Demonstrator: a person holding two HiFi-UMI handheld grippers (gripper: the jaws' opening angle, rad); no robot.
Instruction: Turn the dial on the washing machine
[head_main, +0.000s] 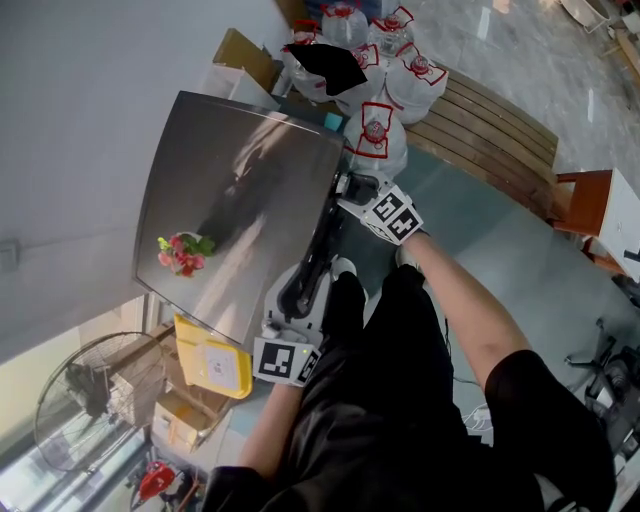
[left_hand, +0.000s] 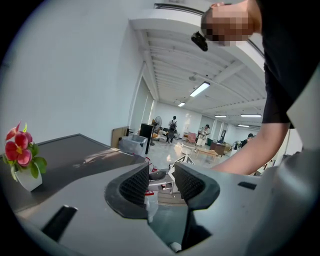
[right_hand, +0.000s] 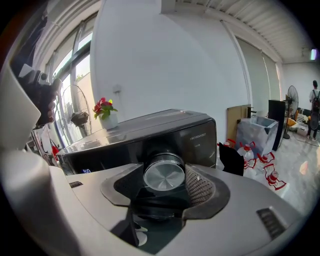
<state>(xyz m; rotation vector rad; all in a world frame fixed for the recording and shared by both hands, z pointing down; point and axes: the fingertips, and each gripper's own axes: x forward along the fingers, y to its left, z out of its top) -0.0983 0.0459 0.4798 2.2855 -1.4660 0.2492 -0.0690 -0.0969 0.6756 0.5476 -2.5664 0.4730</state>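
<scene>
Standing wide, the jaws of the right gripper (right_hand: 167, 181) have the round silver dial (right_hand: 164, 175) between them. The textured pads (right_hand: 200, 184) lie just beside its rim, and no pressing on it can be seen. The dial sits on the dark front panel of the washing machine (right_hand: 195, 132), toward the panel's right end. The left gripper (left_hand: 161, 182) is empty: its jaws are a narrow gap apart and it looks past the machine's front edge into the far room. On the steel top, near its left side, stands a small white pot of red flowers (head_main: 180, 253). On the floor to the right of the machine stand large water bottles (head_main: 375, 130) with red labels.
</scene>
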